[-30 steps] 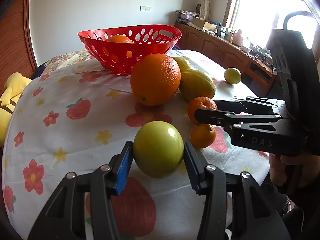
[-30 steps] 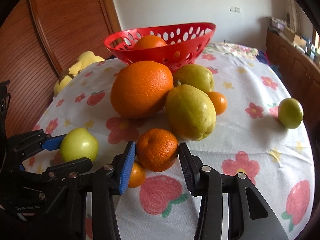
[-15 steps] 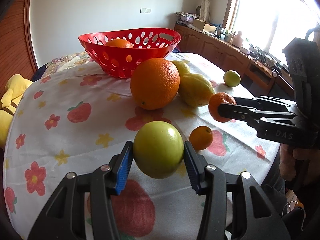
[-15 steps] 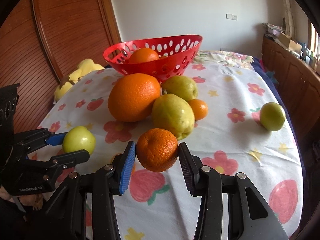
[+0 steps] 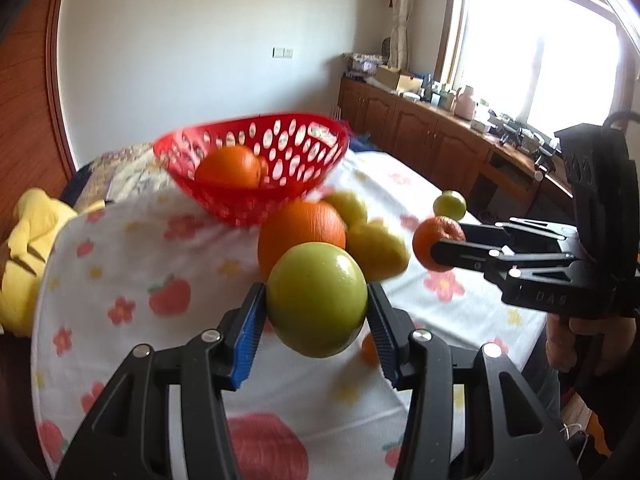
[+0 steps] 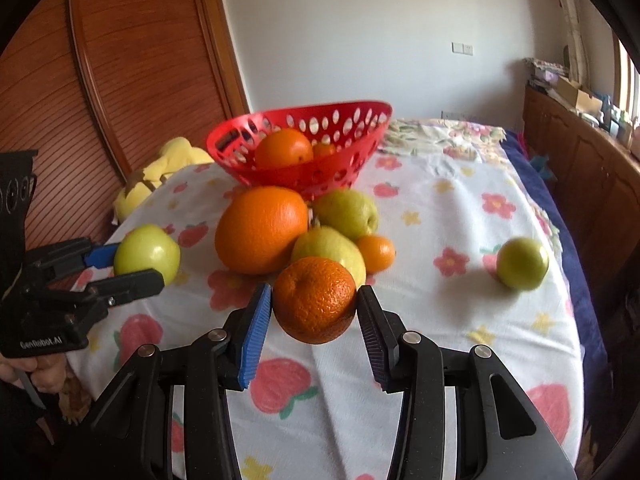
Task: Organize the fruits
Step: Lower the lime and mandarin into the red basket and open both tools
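In the left wrist view, a green apple (image 5: 317, 299) is clamped between the jaws of the left gripper (image 5: 317, 322) and is carried clear of the worktop (image 5: 120, 280), which is covered by a white cloth printed with flowers and strawberries. At about 12 o'clock from the apple, a large orange (image 5: 298, 230) is seen with a yellow-green pear (image 5: 378, 250) just beside it at 1 o'clock. Farther off at 11 o'clock a red basket (image 5: 256, 160) is seen with an orange (image 5: 228, 168) in it. At 3 o'clock the right gripper (image 5: 438, 246) is seen, its jaws closed on a mandarin (image 5: 436, 236) held above the cloth. A small green fruit (image 5: 450, 205) lies alone near the far right edge.

In the right wrist view, the mandarin (image 6: 315, 300) is gripped between the jaws of the right gripper (image 6: 314, 320), off the cloth. At 12 o'clock the pear (image 6: 328, 246) is seen, with the large orange (image 6: 262, 230) at 11 o'clock, a second pear (image 6: 346, 214) behind them and a small mandarin (image 6: 376, 252) at 1 o'clock. The red basket (image 6: 298, 152) stands beyond, holding the orange (image 6: 283, 148). At 9 o'clock the left gripper (image 6: 136, 264) is seen holding the green apple (image 6: 146, 252). The small green fruit (image 6: 522, 263) lies well apart at 3 o'clock.
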`<state>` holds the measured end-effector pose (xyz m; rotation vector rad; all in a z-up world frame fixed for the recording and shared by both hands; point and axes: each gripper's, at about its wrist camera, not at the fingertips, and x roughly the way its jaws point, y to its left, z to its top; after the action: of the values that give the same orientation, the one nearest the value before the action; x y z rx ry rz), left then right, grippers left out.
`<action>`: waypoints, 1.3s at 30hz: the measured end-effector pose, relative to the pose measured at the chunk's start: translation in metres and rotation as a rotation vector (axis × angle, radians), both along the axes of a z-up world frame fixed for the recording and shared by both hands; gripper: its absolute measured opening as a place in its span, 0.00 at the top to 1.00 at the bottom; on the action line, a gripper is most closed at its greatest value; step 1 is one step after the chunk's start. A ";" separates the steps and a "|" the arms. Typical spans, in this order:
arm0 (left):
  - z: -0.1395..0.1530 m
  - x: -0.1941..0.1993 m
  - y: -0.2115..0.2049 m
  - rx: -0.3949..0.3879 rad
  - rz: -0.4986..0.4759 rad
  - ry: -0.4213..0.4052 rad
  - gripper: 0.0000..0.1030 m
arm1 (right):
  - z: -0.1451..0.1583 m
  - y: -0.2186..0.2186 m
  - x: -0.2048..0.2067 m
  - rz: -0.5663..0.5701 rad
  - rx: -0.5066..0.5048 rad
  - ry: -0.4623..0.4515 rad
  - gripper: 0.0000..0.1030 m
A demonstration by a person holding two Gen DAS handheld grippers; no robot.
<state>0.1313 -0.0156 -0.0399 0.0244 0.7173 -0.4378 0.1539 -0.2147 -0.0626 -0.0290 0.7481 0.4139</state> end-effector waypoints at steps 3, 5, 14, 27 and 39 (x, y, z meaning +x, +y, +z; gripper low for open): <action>0.010 0.007 0.000 -0.001 -0.003 -0.023 0.53 | 0.009 -0.001 0.004 0.008 -0.005 -0.018 0.57; 0.018 0.013 0.000 -0.003 -0.002 -0.041 0.53 | 0.014 -0.002 0.007 0.014 -0.008 -0.030 0.57; 0.037 0.051 0.009 -0.009 0.015 -0.084 0.53 | 0.042 0.002 0.036 0.042 -0.012 -0.090 0.57; 0.028 0.113 0.015 0.013 0.055 -0.070 0.53 | 0.062 0.025 0.098 0.113 -0.020 -0.137 0.57; 0.006 0.139 0.005 0.045 0.056 -0.009 0.53 | 0.031 0.045 0.139 0.143 -0.056 -0.062 0.57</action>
<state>0.2707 -0.0101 -0.0343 0.0486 0.7178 -0.3679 0.2927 -0.1700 -0.0314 -0.1477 0.6986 0.5256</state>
